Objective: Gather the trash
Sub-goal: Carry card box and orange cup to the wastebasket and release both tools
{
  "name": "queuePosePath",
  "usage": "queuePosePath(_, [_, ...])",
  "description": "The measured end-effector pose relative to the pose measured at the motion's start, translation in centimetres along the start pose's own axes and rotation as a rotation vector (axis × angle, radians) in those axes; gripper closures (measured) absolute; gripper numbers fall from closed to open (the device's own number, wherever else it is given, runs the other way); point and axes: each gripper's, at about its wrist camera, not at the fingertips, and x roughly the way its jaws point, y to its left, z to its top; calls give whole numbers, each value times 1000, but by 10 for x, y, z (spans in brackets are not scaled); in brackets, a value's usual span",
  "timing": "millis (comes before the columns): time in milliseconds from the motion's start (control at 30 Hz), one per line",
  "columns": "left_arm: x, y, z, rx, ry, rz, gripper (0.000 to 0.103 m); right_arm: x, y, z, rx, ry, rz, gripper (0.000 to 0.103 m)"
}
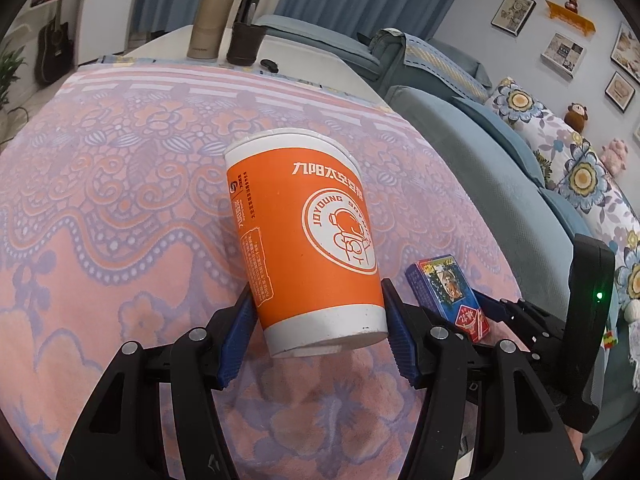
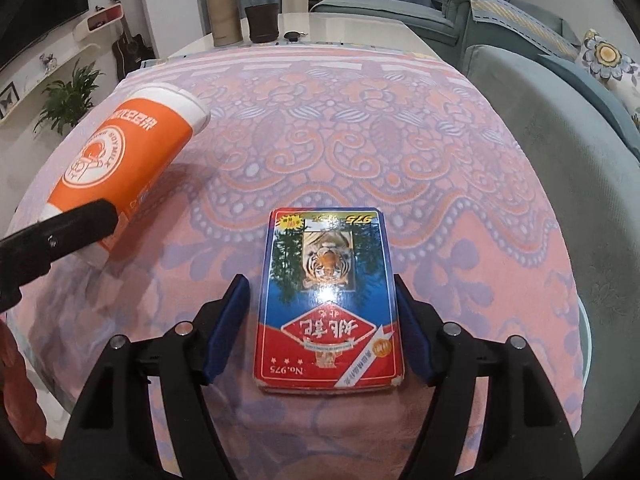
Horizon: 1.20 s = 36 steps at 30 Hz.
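An orange and white paper cup (image 1: 308, 240) is held by its base between the blue pads of my left gripper (image 1: 316, 320), lifted above the pink patterned cloth. It also shows in the right wrist view (image 2: 116, 160), tilted, with a left finger (image 2: 60, 236) on it. A blue and red playing-card box (image 2: 328, 300) with a tiger picture sits between the pads of my right gripper (image 2: 324, 320), which touch its two long sides. The box also shows in the left wrist view (image 1: 448, 296).
The pink and lilac cloth (image 2: 360, 140) covers the table. A tan flask (image 2: 222, 12), a dark cup (image 2: 262, 20) and a small black object (image 2: 294, 35) stand at the far end. A blue-grey sofa (image 2: 560, 140) runs along the right side.
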Motion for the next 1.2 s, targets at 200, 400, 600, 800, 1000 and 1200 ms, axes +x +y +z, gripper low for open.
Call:
queuePosePath(200, [4,1,-2,-8,2,-11,45,-2,2,-6,-10,-59,-27,46])
queuePosePath(400, [13,-17,4,47,8,-41,45,-14,-10,-15,29,-107,-6,47])
queuePosePath(600, [21,-59,15,139,3,-105,45,-46,-55,-18,178,-190,-15,47])
queuePosePath(800, [21,-122,29,242,-27,-190,45,-99,-101,-18,263,-308,-70,47])
queuePosePath(1000, [25,-202,40,348,-47,-285,45,-151,-172,-27,404,-408,-198,47])
queuePosePath(1200, [46,-276,34,442,-22,-362,45,-160,-244,-60,552,-384,-322,47])
